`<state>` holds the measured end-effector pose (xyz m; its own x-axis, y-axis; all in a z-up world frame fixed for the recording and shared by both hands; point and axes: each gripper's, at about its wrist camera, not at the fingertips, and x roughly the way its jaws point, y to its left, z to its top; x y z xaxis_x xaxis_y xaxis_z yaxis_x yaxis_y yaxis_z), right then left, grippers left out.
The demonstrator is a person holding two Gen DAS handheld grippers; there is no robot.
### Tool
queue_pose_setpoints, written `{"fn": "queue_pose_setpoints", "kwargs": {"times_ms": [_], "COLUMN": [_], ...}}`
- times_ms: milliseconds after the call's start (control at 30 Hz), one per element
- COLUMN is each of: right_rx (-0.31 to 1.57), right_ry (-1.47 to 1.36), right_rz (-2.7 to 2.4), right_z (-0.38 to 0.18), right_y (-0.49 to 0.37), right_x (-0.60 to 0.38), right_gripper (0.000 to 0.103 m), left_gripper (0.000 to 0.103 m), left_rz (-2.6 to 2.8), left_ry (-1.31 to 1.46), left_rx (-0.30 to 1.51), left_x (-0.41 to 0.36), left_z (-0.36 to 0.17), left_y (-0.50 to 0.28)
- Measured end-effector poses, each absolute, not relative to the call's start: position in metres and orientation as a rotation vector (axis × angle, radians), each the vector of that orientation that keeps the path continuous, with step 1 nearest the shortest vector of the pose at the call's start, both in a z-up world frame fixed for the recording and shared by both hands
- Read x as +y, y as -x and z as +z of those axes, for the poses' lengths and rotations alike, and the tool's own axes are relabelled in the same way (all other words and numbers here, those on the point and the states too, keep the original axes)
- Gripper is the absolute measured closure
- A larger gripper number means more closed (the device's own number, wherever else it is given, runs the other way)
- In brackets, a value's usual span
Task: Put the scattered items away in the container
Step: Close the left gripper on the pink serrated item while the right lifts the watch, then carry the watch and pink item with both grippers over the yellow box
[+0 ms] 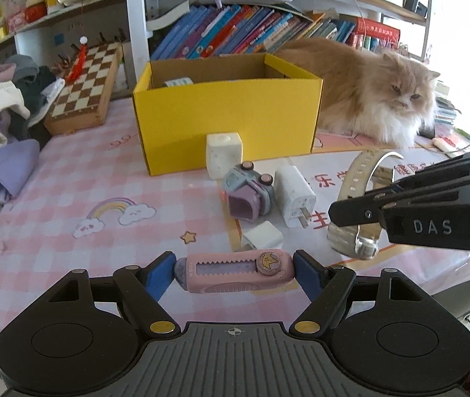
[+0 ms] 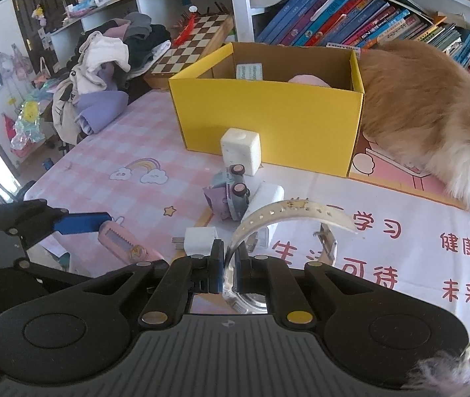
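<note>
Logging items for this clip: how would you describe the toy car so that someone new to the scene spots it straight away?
Start at the yellow box on the pink checked tablecloth. Just in front of it stands a white cube; the toy car lies tipped on its side right beside that, against a white charger plug. It is the only pale blue and purple piece there, its pink wheels showing.

One yellow box (image 1: pixel 228 115), two white chargers (image 1: pixel 293 195) (image 1: pixel 263 236), one toy car (image 1: pixel 248 190), one watch (image 1: pixel 357 192), one white cube (image 1: pixel 223 154), one pink cutter (image 1: pixel 235 273), one cat (image 1: pixel 377 92).

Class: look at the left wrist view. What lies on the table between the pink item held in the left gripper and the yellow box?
In the left wrist view, between the pink utility knife and the yellow box lie a small white cube adapter, a tipped toy car, a white charger and a white block.
</note>
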<state>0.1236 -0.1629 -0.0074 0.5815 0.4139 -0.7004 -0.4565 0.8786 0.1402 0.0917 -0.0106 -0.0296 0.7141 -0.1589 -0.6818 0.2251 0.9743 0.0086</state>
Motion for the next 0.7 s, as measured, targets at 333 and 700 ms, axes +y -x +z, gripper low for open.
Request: {"fn": "queue_pose_setpoints", "kwargs": {"times_ms": [333, 700], "right_rx": [0.799, 0.785], "right_ry": [0.109, 0.147], "right_rz": [0.500, 0.493], "right_z": [-0.003, 0.007], "right_y": [-0.121, -0.119], "right_x": [-0.155, -0.151], "right_gripper": [0.097, 0.097], "left_gripper": [0.025, 0.025], "left_rz": [-0.225, -0.240], "left_ry": [-0.110, -0.128], "left_rx": [0.714, 0.669], "left_x": [-0.005, 0.002], "left_z": [-0.017, -0.001], "left_y": [-0.089, -0.090]}}
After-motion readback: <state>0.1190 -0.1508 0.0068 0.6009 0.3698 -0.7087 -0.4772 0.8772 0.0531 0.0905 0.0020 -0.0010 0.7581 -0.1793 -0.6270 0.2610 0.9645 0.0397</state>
